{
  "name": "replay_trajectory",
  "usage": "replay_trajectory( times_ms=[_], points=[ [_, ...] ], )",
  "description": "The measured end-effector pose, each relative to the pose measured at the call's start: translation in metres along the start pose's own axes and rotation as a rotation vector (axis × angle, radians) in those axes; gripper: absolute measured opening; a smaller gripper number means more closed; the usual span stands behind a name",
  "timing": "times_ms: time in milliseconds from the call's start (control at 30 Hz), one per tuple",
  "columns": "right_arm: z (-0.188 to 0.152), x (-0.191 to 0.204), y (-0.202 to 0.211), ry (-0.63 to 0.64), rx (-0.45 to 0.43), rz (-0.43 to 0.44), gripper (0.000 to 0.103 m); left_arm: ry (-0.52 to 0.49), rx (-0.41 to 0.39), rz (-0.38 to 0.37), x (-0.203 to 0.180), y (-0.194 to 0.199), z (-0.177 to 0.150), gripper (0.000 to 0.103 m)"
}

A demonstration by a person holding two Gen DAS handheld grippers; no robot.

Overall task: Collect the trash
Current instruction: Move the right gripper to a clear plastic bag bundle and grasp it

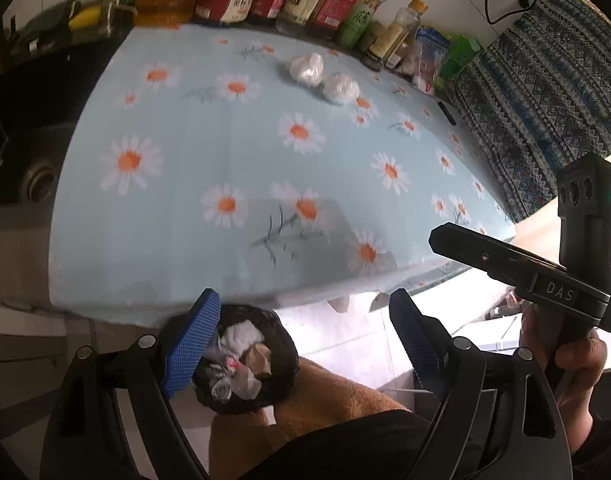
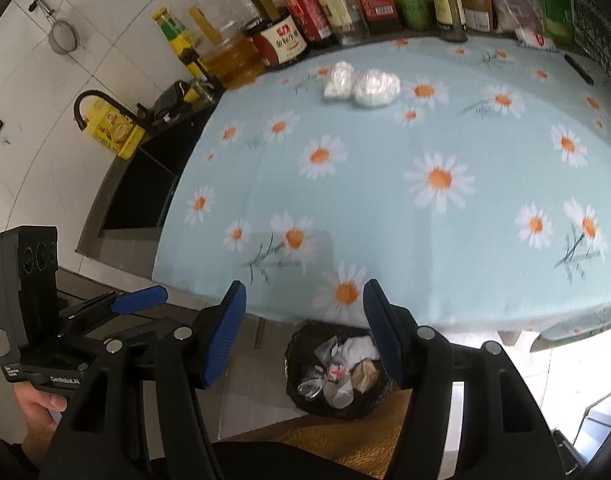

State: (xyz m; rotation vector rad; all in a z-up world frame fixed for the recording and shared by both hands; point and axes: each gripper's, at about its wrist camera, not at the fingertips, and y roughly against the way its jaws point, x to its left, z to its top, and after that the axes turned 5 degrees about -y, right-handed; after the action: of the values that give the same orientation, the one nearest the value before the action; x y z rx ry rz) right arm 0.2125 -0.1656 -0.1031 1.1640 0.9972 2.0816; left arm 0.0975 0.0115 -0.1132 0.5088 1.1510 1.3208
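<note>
Two crumpled white wads of trash (image 1: 323, 78) lie side by side at the far side of the daisy tablecloth (image 1: 225, 152); they also show in the right wrist view (image 2: 361, 82). A black-lined trash bin (image 1: 247, 364) with paper scraps inside stands on the floor below the table's near edge, seen too in the right wrist view (image 2: 337, 372). My left gripper (image 1: 301, 336) is open and empty above the bin. My right gripper (image 2: 303, 328) is open and empty over the table's near edge and the bin.
A row of sauce and oil bottles (image 2: 325, 8) lines the back of the table. A black sink (image 2: 145, 184) with a faucet lies to the left. A black pen-like item (image 2: 579, 68) lies at the far right. A patterned cloth (image 1: 545, 92) hangs at the right.
</note>
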Motion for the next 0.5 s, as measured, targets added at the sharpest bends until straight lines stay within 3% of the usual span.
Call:
replay_trajectory(
  times_ms=[500],
  points=[
    [0.088, -0.032, -0.012, 0.082, -0.005, -0.031, 0.061, 0.020, -0.109, 0.076, -0.014, 0.000, 0.060, 0.084]
  ],
)
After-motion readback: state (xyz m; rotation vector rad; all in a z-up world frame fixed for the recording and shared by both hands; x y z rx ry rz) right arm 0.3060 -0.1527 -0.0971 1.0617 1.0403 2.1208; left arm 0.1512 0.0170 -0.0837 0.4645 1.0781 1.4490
